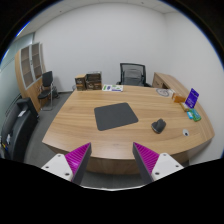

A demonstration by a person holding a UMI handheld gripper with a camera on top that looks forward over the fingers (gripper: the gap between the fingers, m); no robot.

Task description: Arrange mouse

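A dark mouse (158, 126) lies on the wooden conference table (80, 125), to the right of a dark grey mouse mat (116, 115). The mouse is off the mat, with a gap of bare wood between them. My gripper (112, 158) hangs high above the table's near edge, well short of both. Its fingers (72, 158) with magenta pads stand wide apart with nothing between them.
A black office chair (132, 74) stands at the far side and another (22, 130) at the left. A purple box (192, 98) and small items sit on the table's right end. Papers (112, 88) lie at the far edge. Shelves (30, 68) line the left wall.
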